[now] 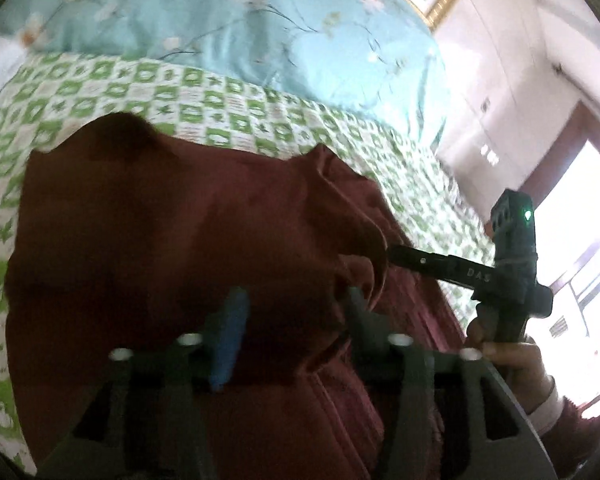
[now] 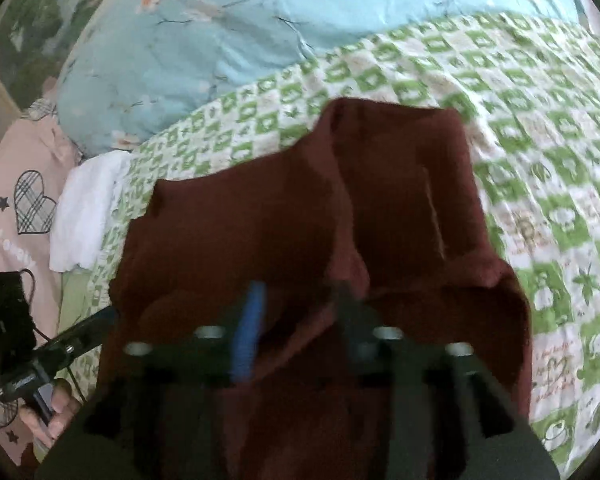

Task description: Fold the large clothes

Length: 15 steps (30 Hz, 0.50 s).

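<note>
Both grippers stand over the near part of the garment [image 2: 300, 216], a dark red piece lying partly folded on the checked sheet [image 2: 540, 168]. The left gripper [image 1: 296, 300] has its jaws apart, with nothing pinched. The right gripper [image 2: 300, 300] is likewise parted and empty. Judged step: a fold just released. The next move calls for fresh grips on an edge. The garment's far edge lies short of the blue quilt [image 2: 260, 20]; bare sheet beyond and right of the garment gives working room.
</note>
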Each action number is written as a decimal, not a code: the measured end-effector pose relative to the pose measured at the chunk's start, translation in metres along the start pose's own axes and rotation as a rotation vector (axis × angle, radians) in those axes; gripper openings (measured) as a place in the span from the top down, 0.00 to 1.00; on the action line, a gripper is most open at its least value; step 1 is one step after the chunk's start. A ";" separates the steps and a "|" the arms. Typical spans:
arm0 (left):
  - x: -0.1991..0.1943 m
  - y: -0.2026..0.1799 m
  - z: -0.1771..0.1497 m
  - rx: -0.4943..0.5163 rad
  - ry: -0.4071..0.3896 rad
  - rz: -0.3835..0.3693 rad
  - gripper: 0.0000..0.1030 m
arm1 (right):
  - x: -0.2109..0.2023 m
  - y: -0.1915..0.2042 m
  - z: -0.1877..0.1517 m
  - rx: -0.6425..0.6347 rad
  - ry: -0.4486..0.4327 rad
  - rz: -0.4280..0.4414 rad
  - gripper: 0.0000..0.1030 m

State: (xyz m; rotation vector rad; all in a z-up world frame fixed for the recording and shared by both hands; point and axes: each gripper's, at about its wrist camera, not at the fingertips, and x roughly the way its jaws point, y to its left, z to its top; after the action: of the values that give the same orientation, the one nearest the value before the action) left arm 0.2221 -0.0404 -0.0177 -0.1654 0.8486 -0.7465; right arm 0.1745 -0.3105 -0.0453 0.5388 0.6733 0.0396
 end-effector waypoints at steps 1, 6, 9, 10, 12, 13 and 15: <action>0.006 -0.007 0.000 0.025 0.006 0.003 0.37 | 0.001 -0.005 -0.001 0.007 0.003 -0.006 0.52; 0.036 -0.024 -0.001 0.115 0.060 0.064 0.38 | 0.014 -0.013 0.000 0.052 0.031 0.024 0.53; 0.061 -0.009 -0.006 0.096 0.141 0.172 0.96 | 0.030 -0.008 0.001 0.054 0.061 0.031 0.66; 0.065 0.001 -0.006 0.057 0.148 0.179 0.96 | 0.036 -0.009 0.000 0.062 0.073 0.035 0.78; 0.060 0.022 -0.007 -0.029 0.132 0.150 0.96 | 0.033 -0.012 0.002 0.082 0.063 0.055 0.95; 0.055 0.025 -0.008 -0.045 0.118 0.144 0.96 | 0.022 -0.011 0.004 0.086 0.031 0.074 0.95; 0.041 0.025 -0.009 -0.039 0.084 0.145 0.97 | 0.000 -0.005 0.009 0.053 -0.027 0.084 0.95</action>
State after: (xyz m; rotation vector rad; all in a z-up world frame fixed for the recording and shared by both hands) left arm 0.2462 -0.0477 -0.0601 -0.1065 0.9454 -0.6050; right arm 0.1792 -0.3191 -0.0417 0.6179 0.6263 0.0931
